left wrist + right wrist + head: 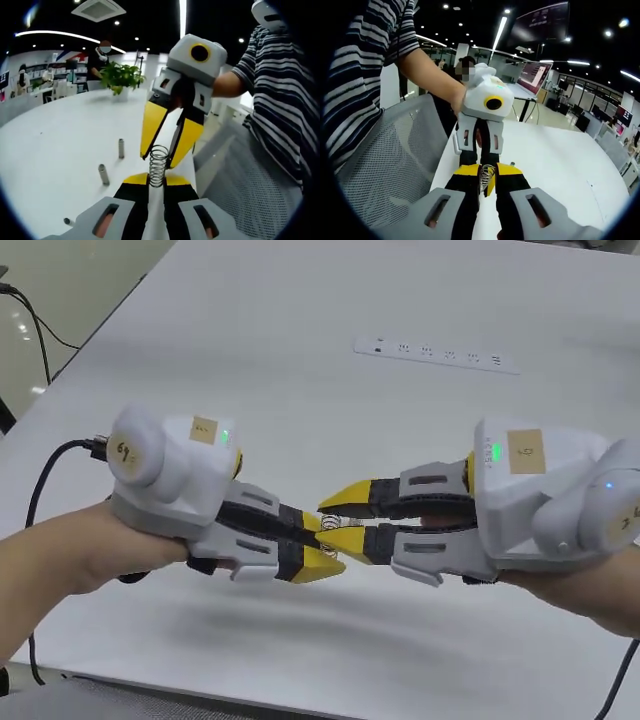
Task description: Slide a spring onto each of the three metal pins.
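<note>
Left gripper (156, 180) pinching spring (158, 165), open table (300, 320) beyond

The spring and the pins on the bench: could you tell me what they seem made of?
The spring looks like bare steel wire: thin, shiny grey coils. The pins look like metal, dull grey with a soft sheen; which alloy, I cannot tell.
</note>
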The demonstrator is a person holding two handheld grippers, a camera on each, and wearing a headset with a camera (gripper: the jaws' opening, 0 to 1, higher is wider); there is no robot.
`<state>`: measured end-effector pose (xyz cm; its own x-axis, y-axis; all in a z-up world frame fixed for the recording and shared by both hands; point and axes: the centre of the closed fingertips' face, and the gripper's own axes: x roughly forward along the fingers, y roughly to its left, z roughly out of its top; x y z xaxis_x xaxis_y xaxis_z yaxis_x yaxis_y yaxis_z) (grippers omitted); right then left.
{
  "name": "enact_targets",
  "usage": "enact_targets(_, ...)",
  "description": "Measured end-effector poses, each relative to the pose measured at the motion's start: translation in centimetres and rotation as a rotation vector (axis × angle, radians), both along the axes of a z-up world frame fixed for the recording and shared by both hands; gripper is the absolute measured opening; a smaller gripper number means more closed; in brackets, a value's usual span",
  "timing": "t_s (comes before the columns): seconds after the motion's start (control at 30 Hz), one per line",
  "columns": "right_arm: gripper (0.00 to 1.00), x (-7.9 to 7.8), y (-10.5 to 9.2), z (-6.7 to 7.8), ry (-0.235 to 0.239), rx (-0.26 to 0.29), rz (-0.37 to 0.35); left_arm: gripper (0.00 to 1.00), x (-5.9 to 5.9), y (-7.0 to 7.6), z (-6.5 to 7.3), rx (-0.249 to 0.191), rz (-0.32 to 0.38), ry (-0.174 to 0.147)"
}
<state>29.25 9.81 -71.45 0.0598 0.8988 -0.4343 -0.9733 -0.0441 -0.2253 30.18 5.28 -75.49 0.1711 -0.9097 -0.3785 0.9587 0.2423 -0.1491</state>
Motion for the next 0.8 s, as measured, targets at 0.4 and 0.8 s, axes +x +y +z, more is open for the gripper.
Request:
enact_targets(0.4,0.07,-0.02,-0.02,0.03,0.0,-0.001,0.012,0.03,-0.14,0.64,-0.07,0.008,0.015,0.0)
enact_targets(0.8,0.07,0.1,-0.27,0.12,0.001,-0.002,-0.001,0.07,-0.11,0.54,0.36,-0.016,0.029,0.021)
